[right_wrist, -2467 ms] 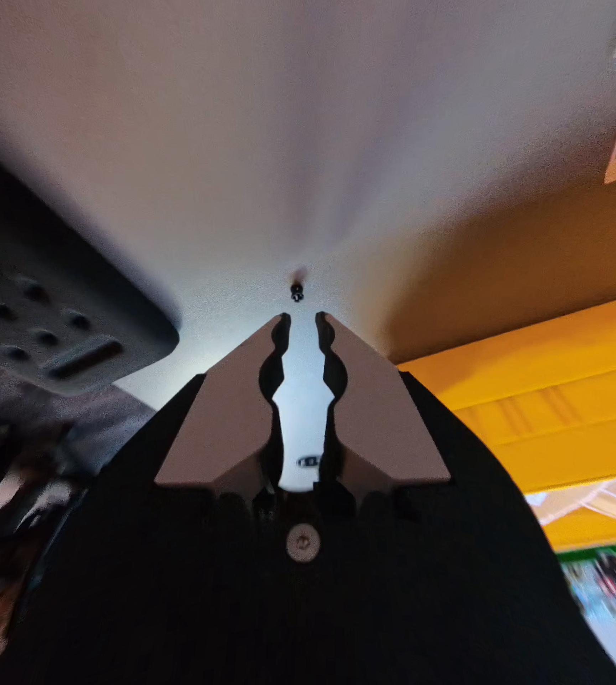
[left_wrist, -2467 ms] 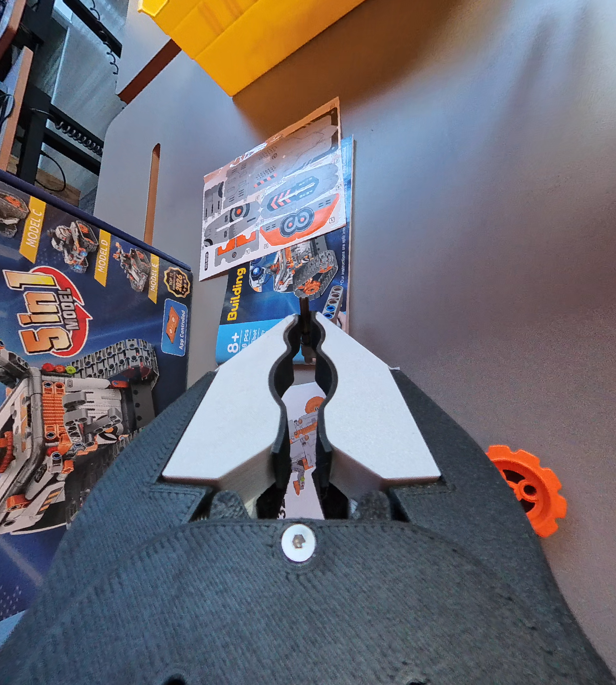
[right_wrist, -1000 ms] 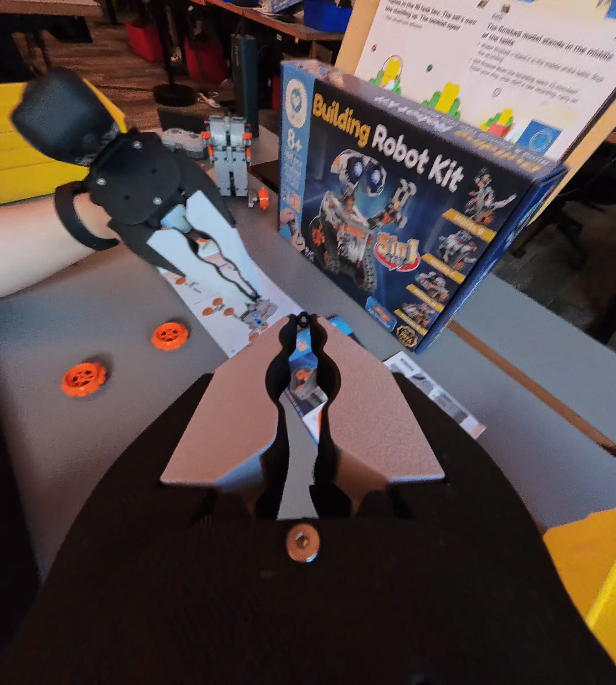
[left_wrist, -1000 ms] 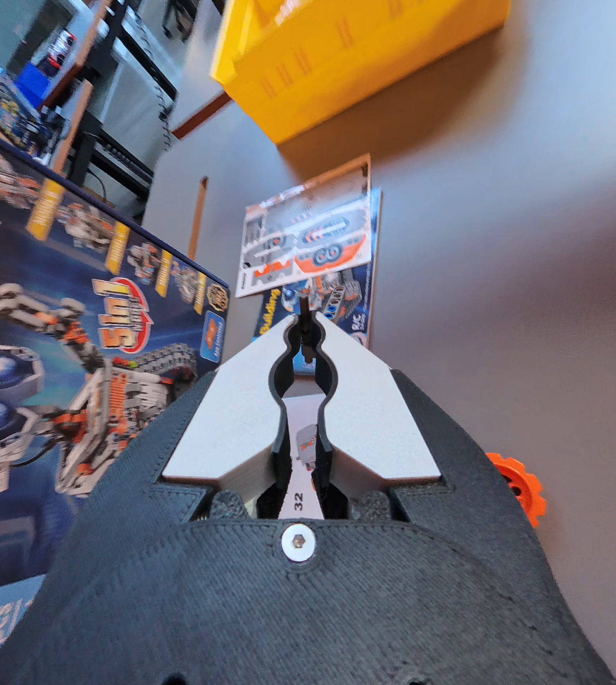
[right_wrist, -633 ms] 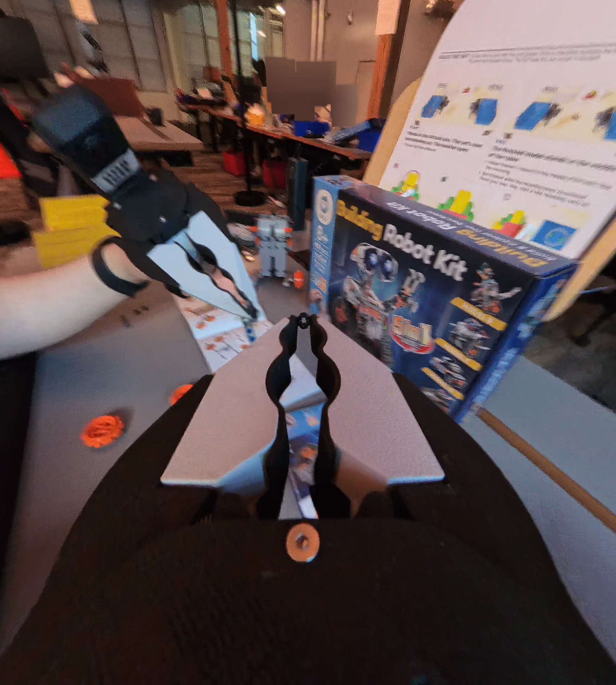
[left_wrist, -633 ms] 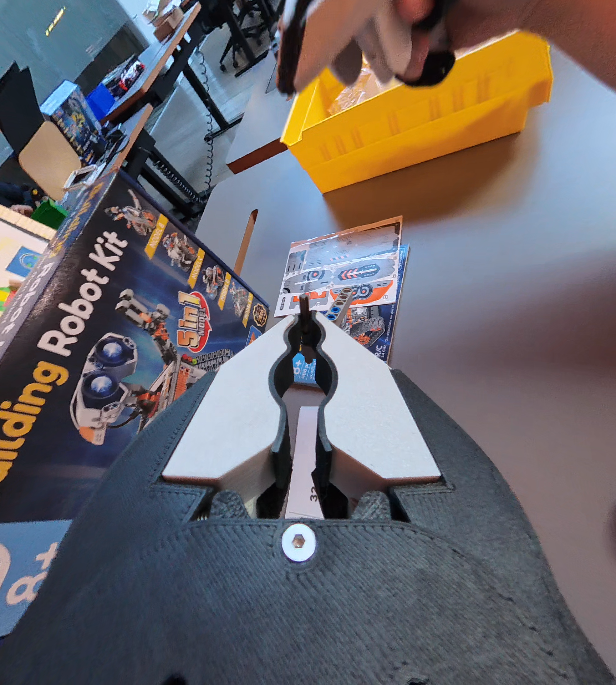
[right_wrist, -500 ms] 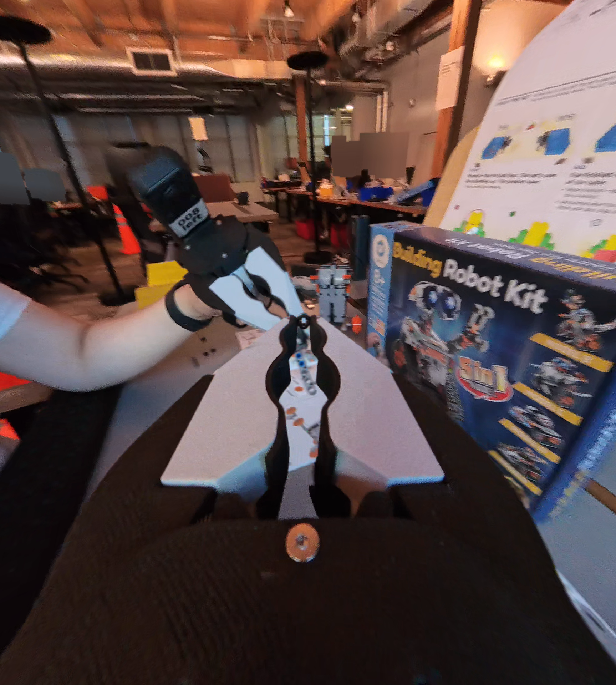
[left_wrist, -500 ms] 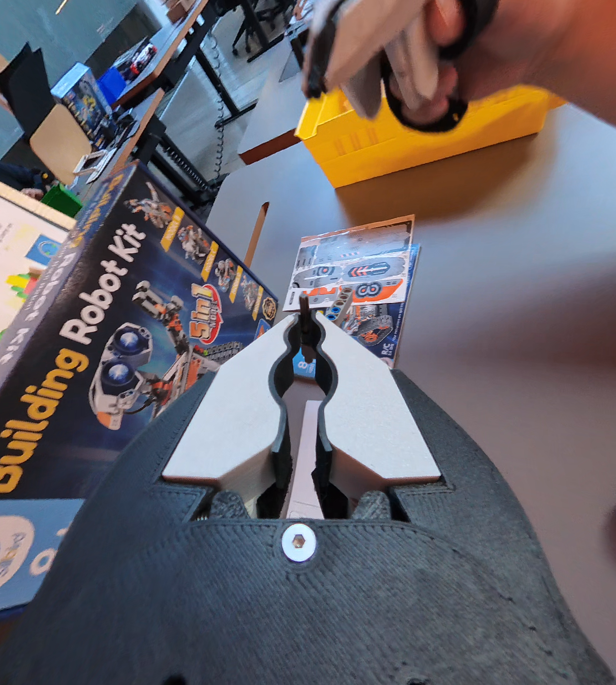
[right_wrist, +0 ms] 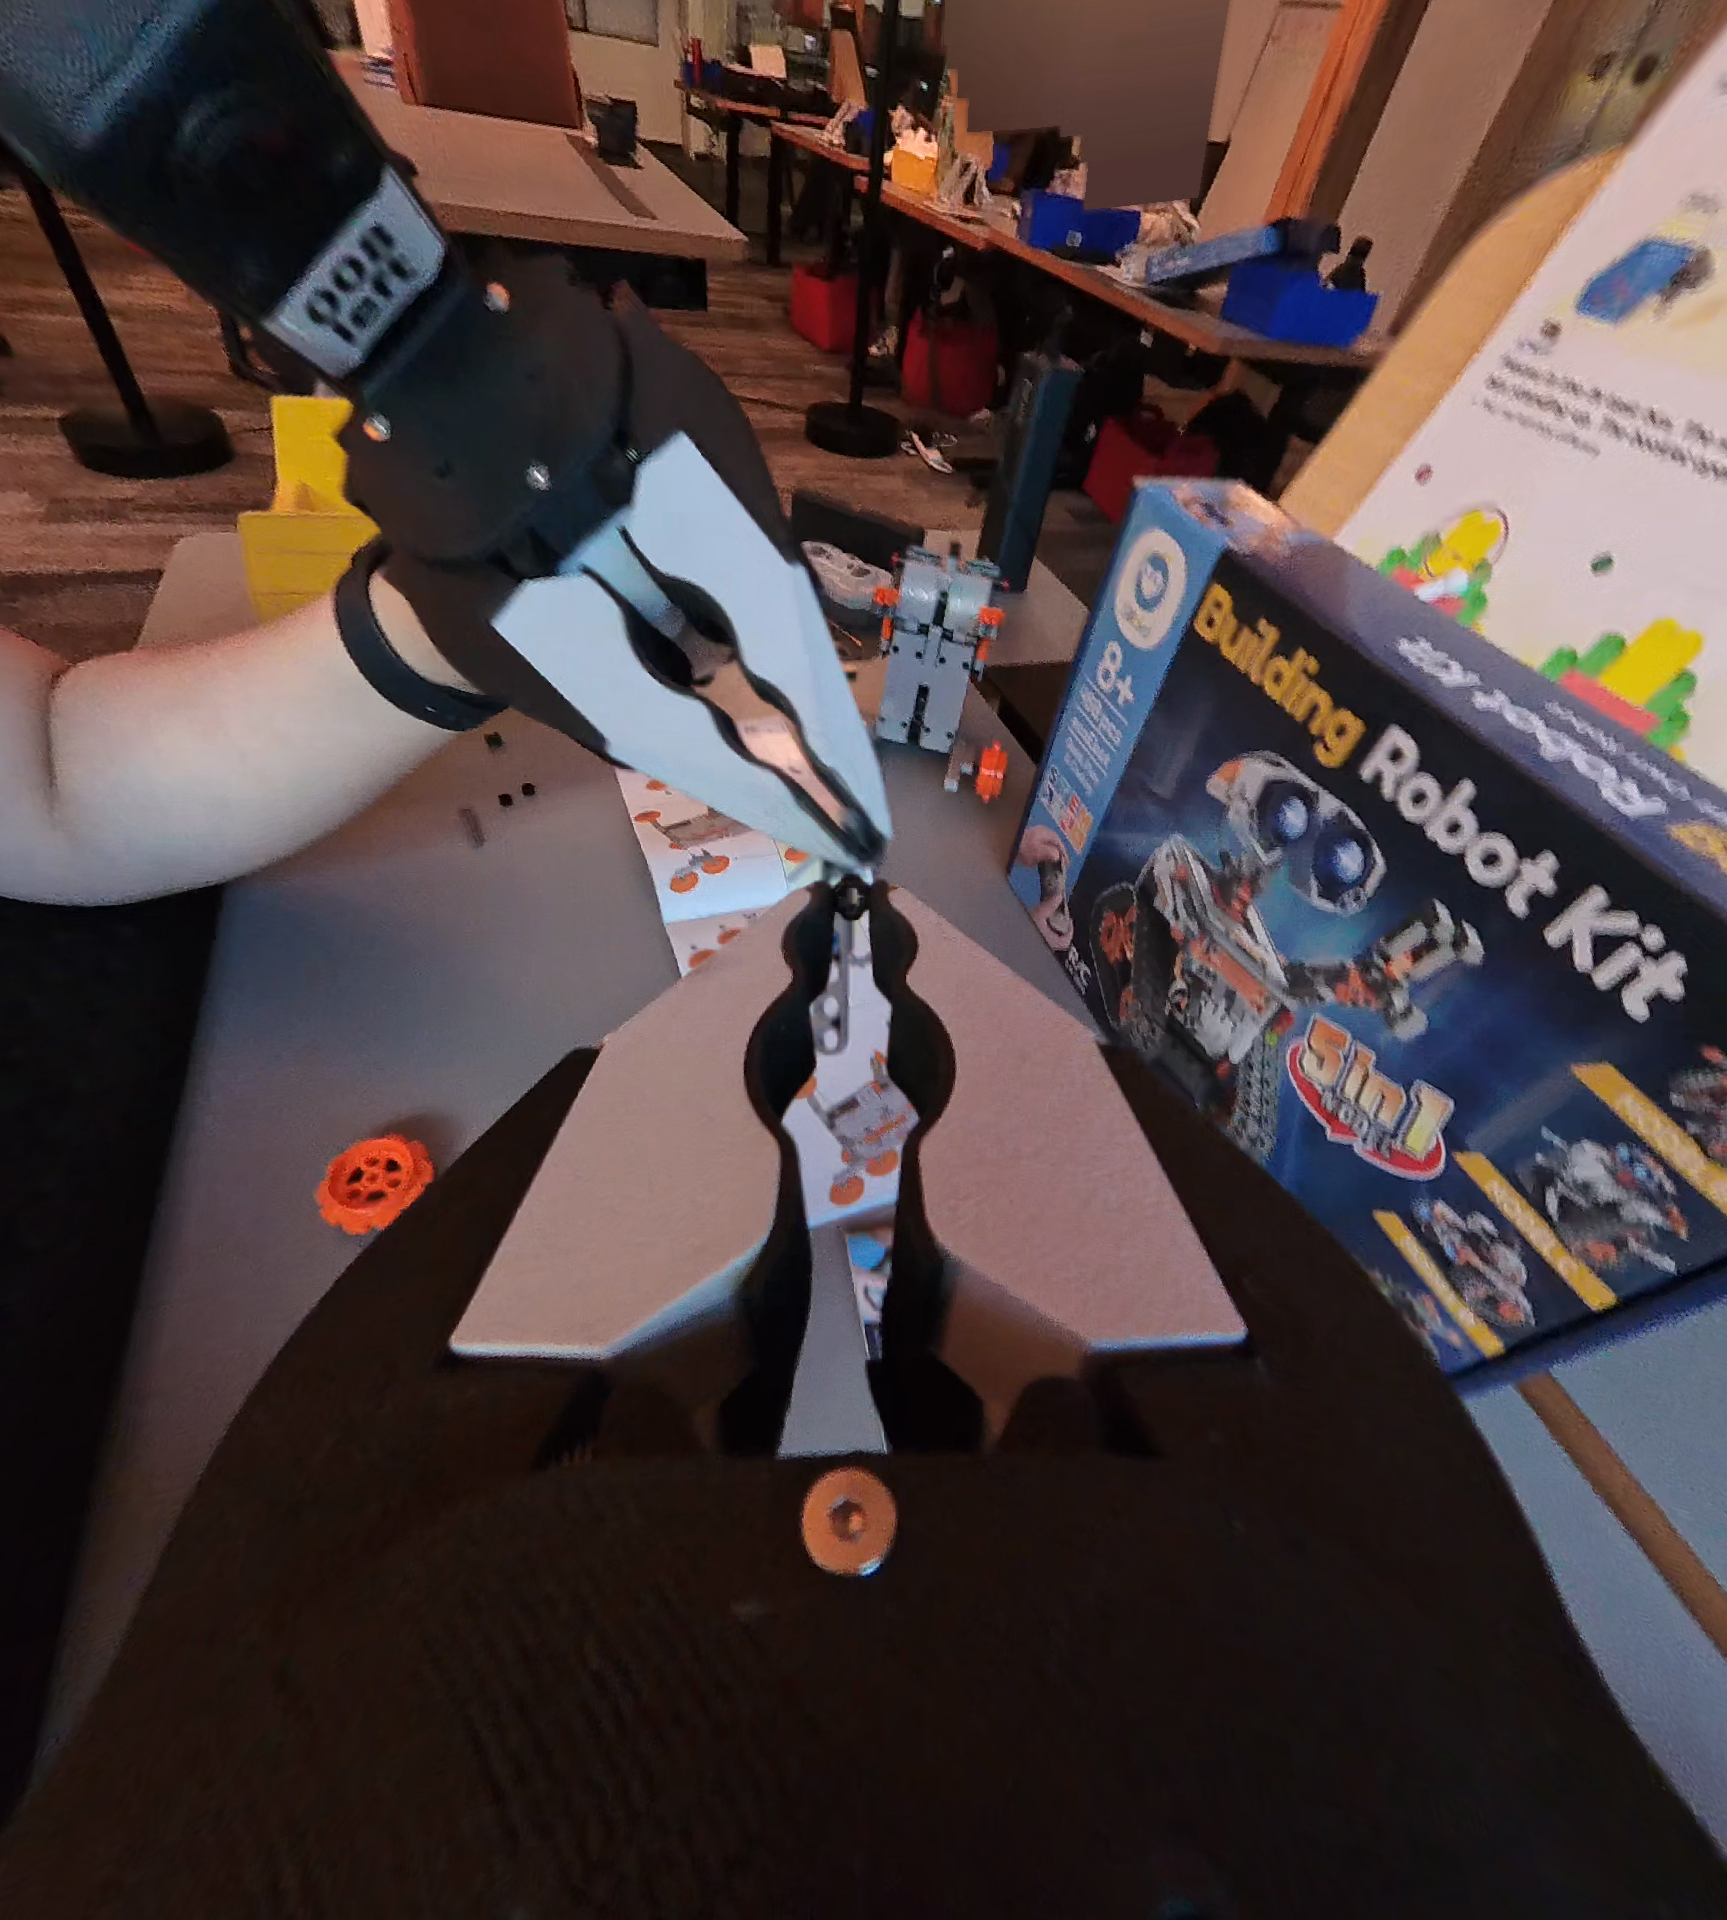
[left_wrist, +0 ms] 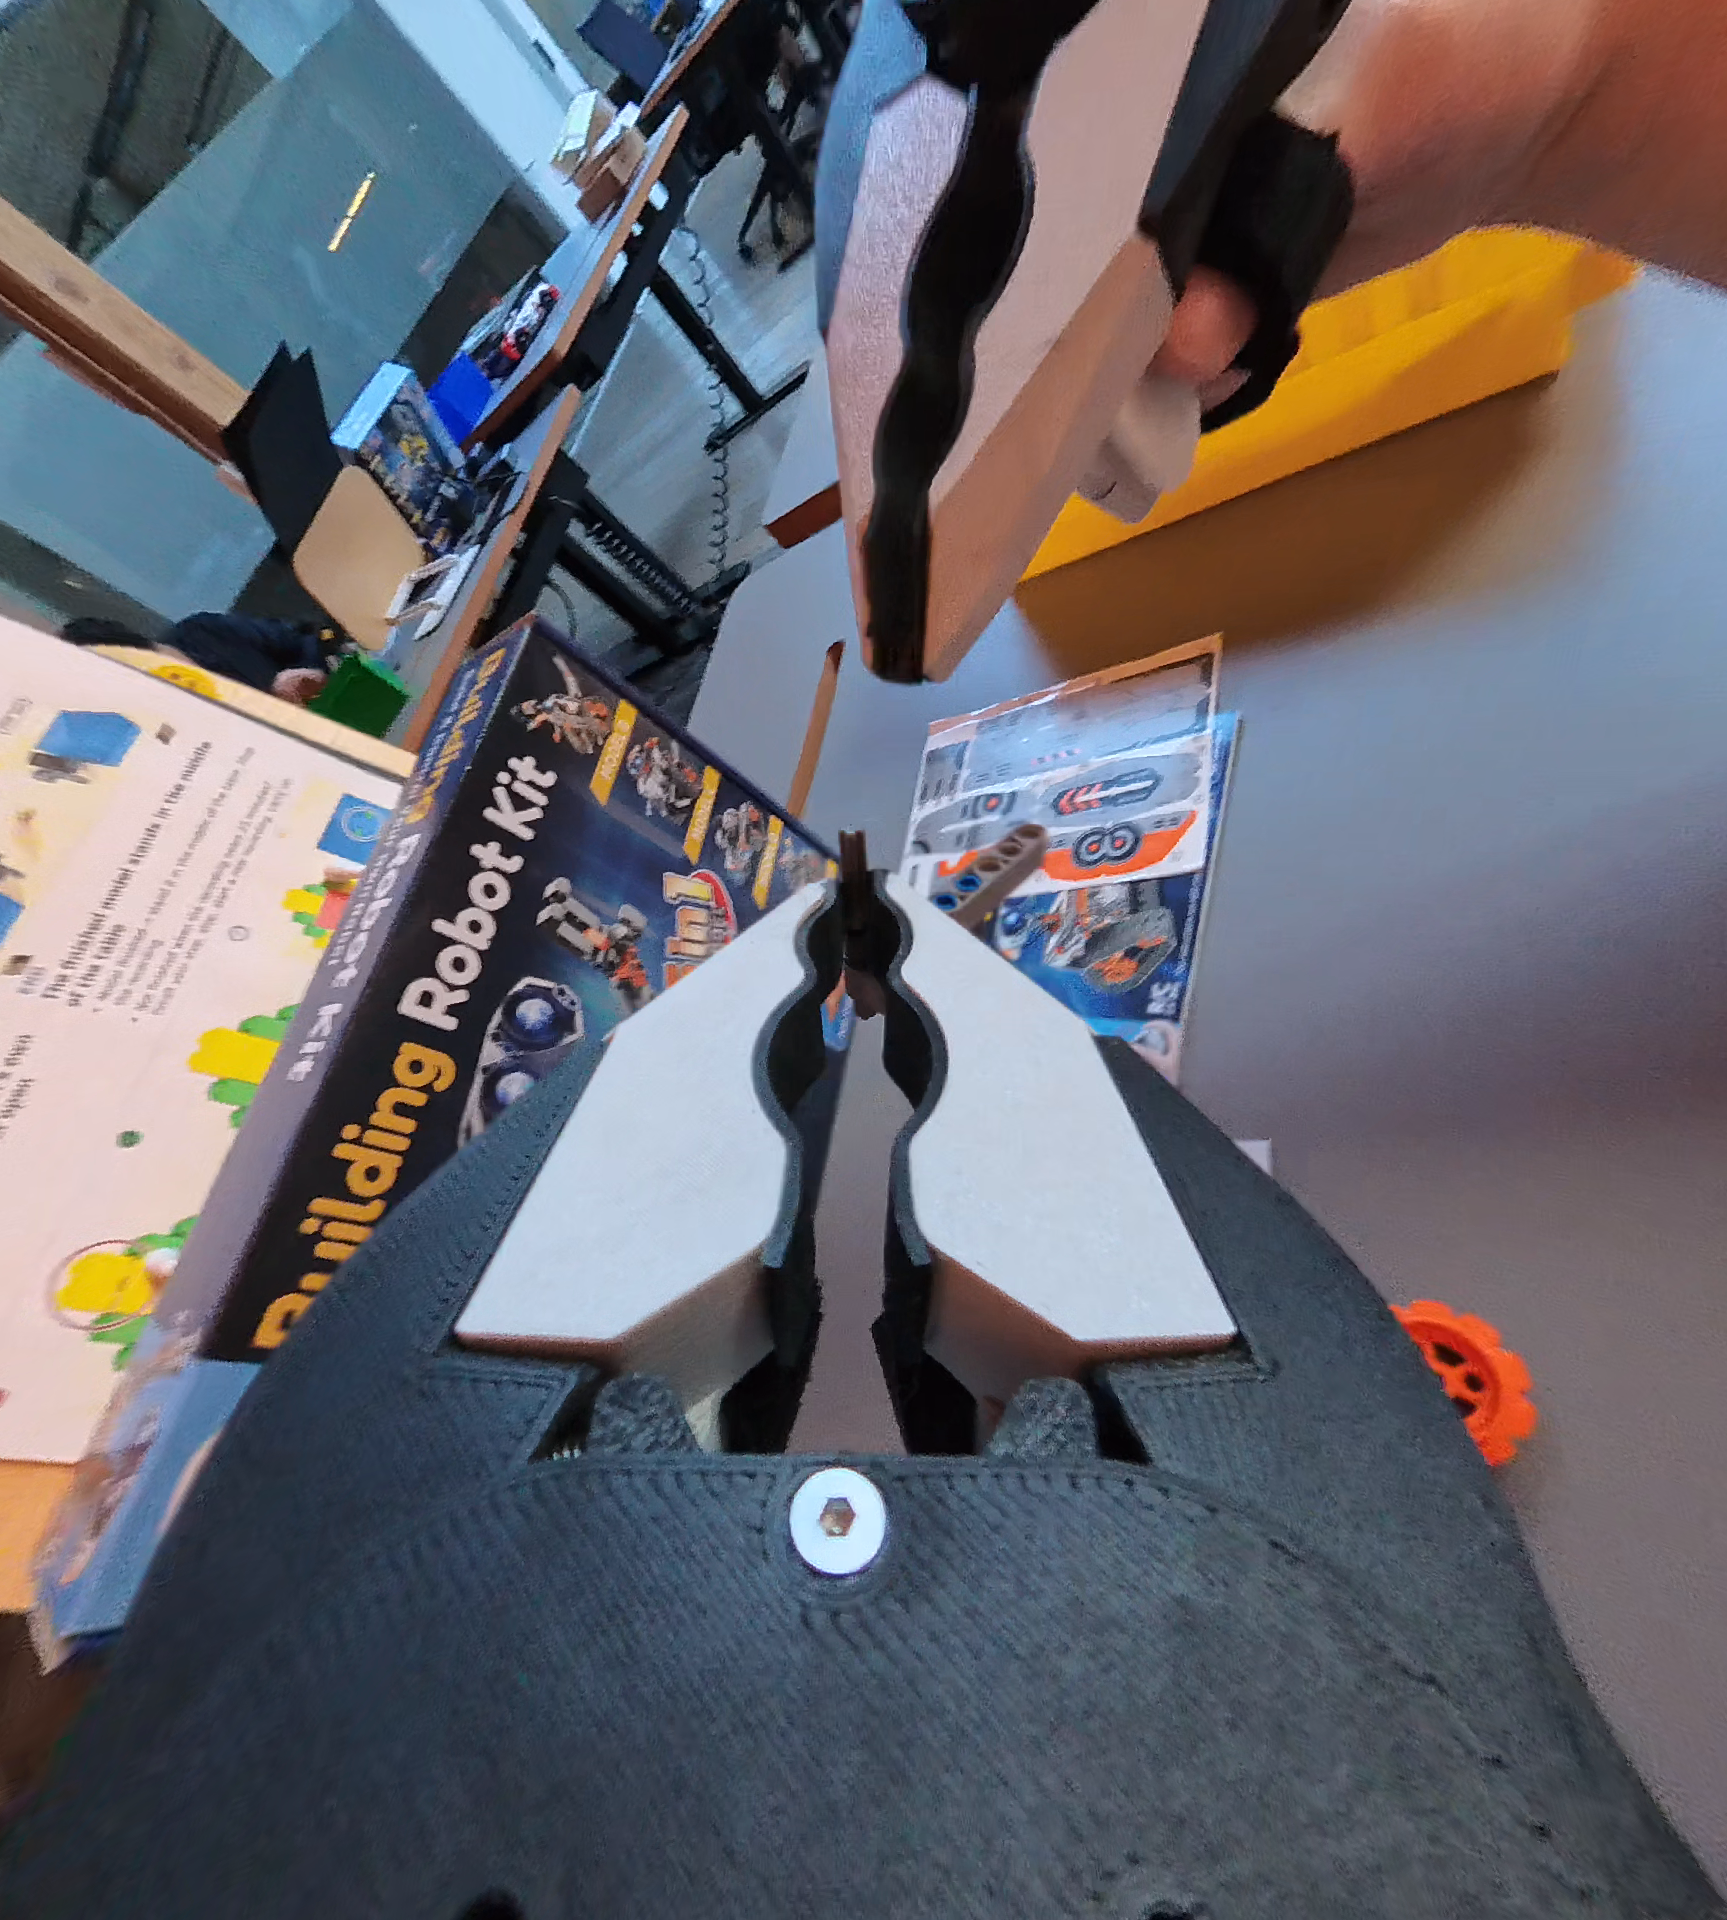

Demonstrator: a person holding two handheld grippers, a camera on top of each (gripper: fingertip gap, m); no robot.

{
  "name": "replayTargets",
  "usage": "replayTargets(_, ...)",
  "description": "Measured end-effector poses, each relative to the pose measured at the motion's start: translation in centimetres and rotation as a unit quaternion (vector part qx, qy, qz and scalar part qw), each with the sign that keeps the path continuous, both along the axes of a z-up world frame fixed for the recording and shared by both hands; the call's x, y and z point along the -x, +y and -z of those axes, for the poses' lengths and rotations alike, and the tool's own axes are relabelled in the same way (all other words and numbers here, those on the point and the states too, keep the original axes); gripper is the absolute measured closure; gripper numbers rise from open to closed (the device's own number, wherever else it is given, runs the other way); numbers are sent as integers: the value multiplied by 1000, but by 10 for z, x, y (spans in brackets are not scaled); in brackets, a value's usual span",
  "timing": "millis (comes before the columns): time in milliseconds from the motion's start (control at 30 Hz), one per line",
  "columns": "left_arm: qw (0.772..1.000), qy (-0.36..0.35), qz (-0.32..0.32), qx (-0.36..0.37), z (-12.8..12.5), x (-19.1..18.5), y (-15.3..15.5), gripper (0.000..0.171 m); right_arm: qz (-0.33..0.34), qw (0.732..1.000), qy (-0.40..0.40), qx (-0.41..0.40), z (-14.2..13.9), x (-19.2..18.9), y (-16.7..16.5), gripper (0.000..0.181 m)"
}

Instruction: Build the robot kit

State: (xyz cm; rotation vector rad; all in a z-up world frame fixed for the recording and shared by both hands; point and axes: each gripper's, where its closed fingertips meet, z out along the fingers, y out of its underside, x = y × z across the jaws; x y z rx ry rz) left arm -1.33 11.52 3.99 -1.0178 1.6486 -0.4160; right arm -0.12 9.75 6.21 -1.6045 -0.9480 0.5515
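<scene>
The left gripper [left_wrist: 854,883] is clamping a thin dark axle pin [left_wrist: 854,868] between its tips, the pin standing out past them toward 12 o'clock. In the right wrist view the same left gripper [right_wrist: 854,836] is reaching in from 10 o'clock, tips closed and pointing down toward the right gripper's tips.

The right gripper [right_wrist: 851,902] is pinching a small black connector peg [right_wrist: 850,896] at its very tips, the jaws otherwise drawn together. The two grippers' tips are sitting just beside each other above the table; whether the pin and peg are touching cannot be told. In the left wrist view the right gripper [left_wrist: 890,655] is hanging at 12 o'clock, blurred, tips pointing down.

A grey perforated beam [right_wrist: 831,1003] is showing through the gap of the right gripper's jaws, lying on the instruction pages [right_wrist: 703,831]. The same beam [left_wrist: 994,857] is lying on the sticker sheet [left_wrist: 1077,790] at 1 o'clock in the left wrist view.

The blue robot kit box [right_wrist: 1410,935] is standing at 2 o'clock of the right gripper. An orange gear wheel [right_wrist: 374,1184] is lying at 9 o'clock on the grey table [right_wrist: 402,987]. A partly built grey model [right_wrist: 932,655] is standing at 12 o'clock behind the left gripper. A yellow bin [left_wrist: 1358,384] is sitting at 1 o'clock in the left wrist view, and another orange gear [left_wrist: 1467,1371] at 4 o'clock.
</scene>
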Motion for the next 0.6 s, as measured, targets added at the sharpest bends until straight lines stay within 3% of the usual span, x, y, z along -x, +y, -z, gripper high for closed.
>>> replayTargets(200,996,21,-11,-86,2,-4,-3,171,12,996,-68,-51,4,8,3,176)
replayTargets(300,993,30,-17,-113,4,-6,-4,170,-8,996,-50,-68,-1,11,-2,176)
replayTargets(600,992,31,-17,-123,5,-9,-6,171,6,993,-93,-67,12,11,5,176)
